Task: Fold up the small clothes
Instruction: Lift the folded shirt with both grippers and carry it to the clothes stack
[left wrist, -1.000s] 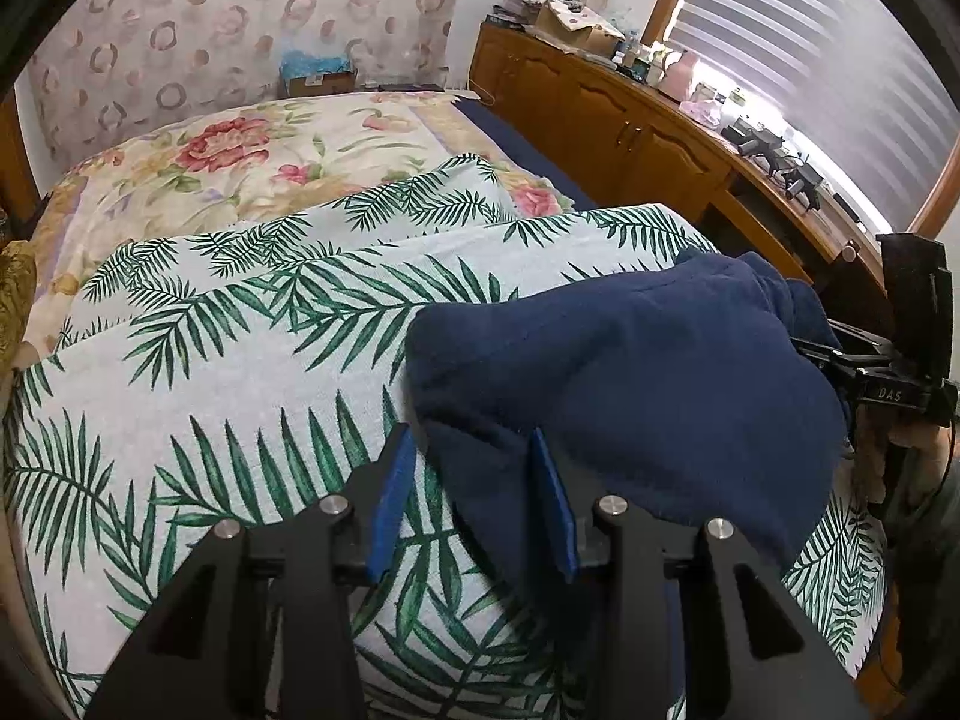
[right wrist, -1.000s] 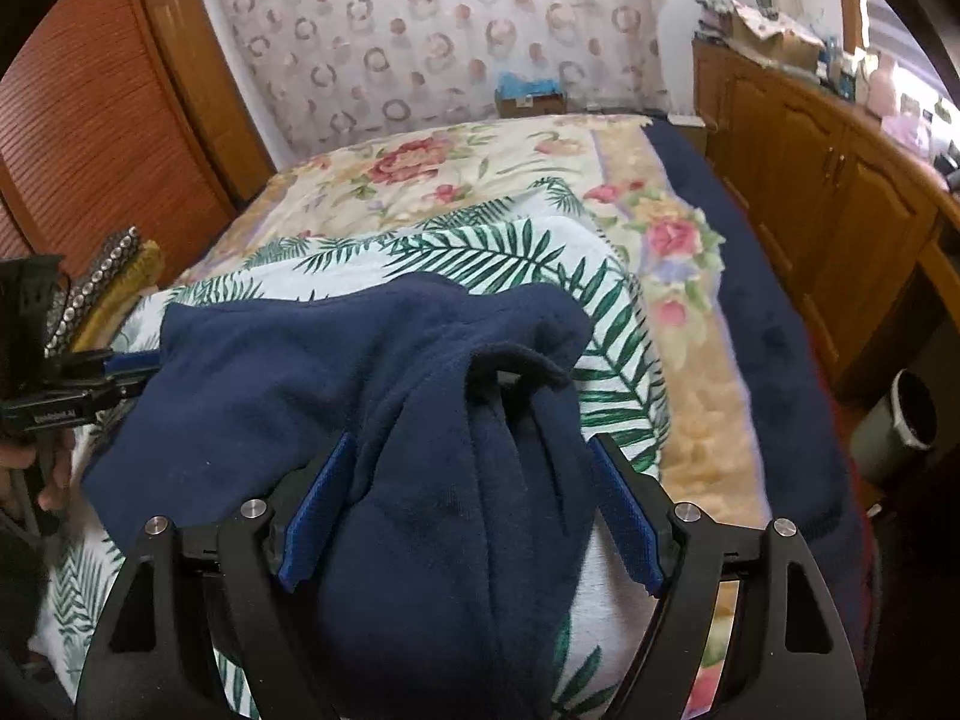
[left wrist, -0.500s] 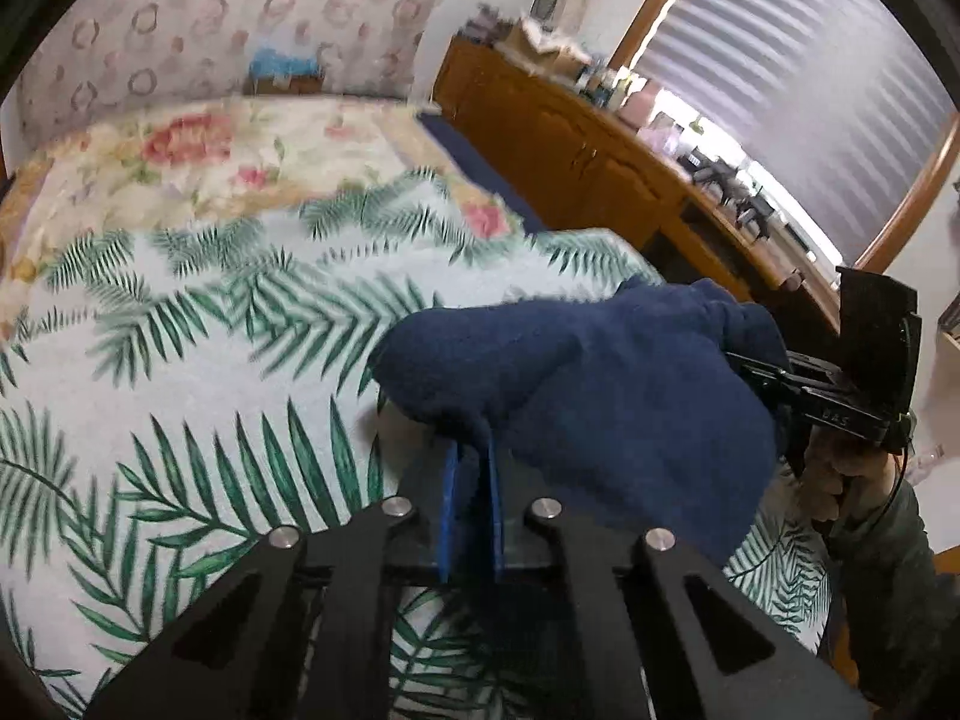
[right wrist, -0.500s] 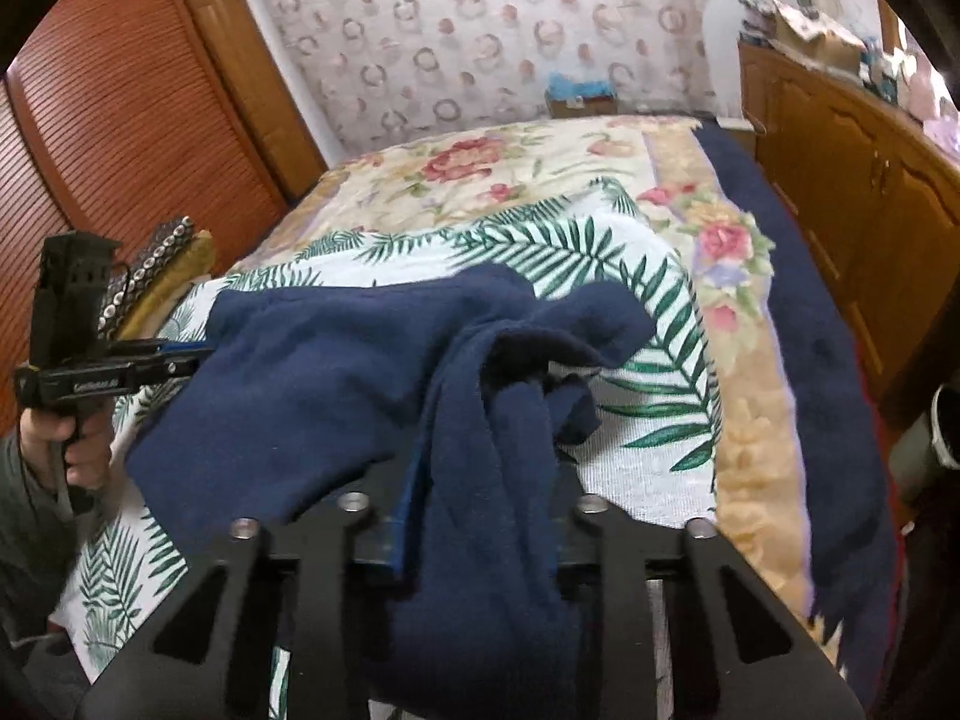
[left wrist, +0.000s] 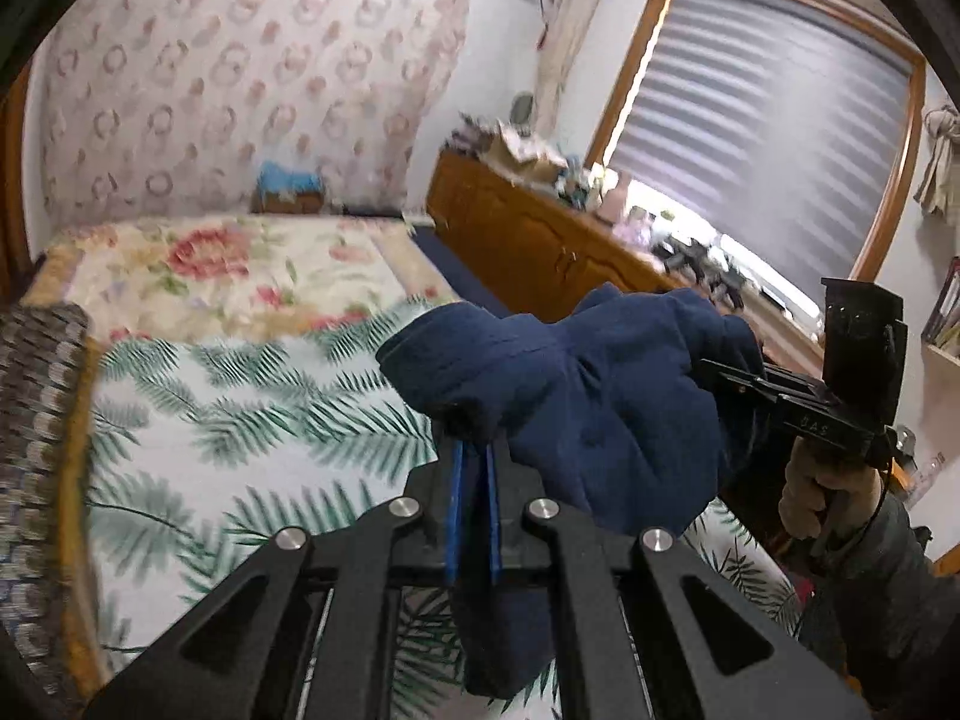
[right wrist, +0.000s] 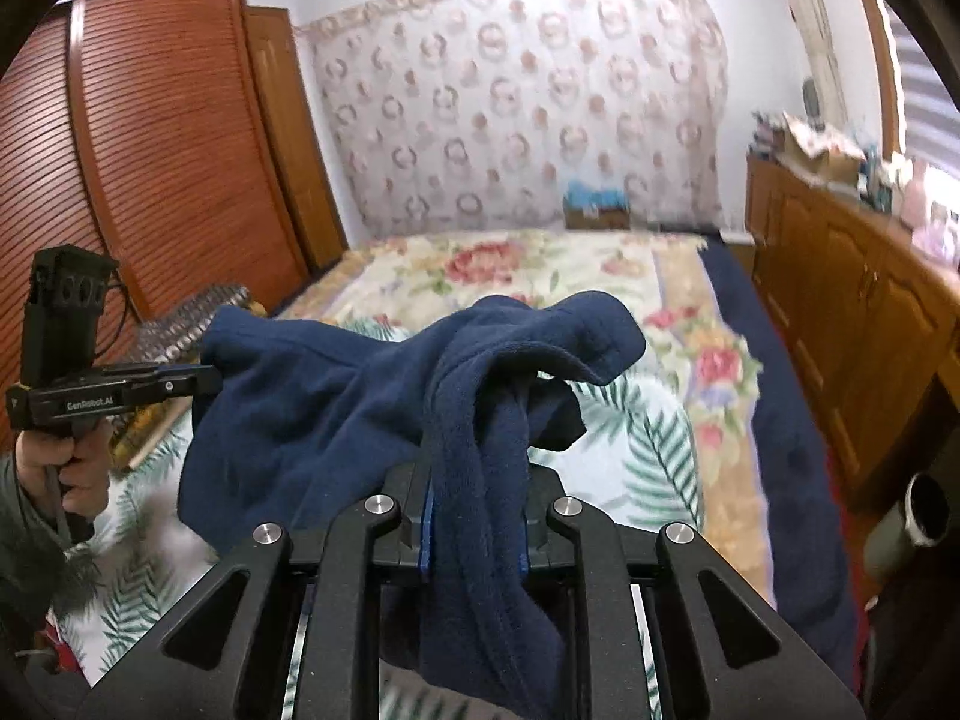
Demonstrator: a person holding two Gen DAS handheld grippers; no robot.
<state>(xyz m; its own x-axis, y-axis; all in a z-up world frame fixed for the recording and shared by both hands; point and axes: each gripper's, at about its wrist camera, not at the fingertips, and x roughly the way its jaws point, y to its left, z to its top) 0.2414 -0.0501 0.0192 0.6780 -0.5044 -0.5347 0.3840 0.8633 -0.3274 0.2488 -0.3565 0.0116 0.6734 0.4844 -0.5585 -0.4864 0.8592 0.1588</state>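
A dark blue fleece garment hangs in the air above the bed, held at two ends. My left gripper is shut on one edge of it, blue pads nearly together. My right gripper is shut on a bunched fold of the same garment, which drapes down over its jaws. In the left wrist view the right gripper shows at the garment's right side. In the right wrist view the left gripper holds the garment's left corner.
The bed has a palm-leaf sheet over a floral cover. A wooden dresser with clutter runs along the right under the window. A slatted wardrobe stands on the left. A bin sits on the floor.
Both grippers closed on the garment and lifted it off the bed; it now hangs stretched between them, well above the sheet.
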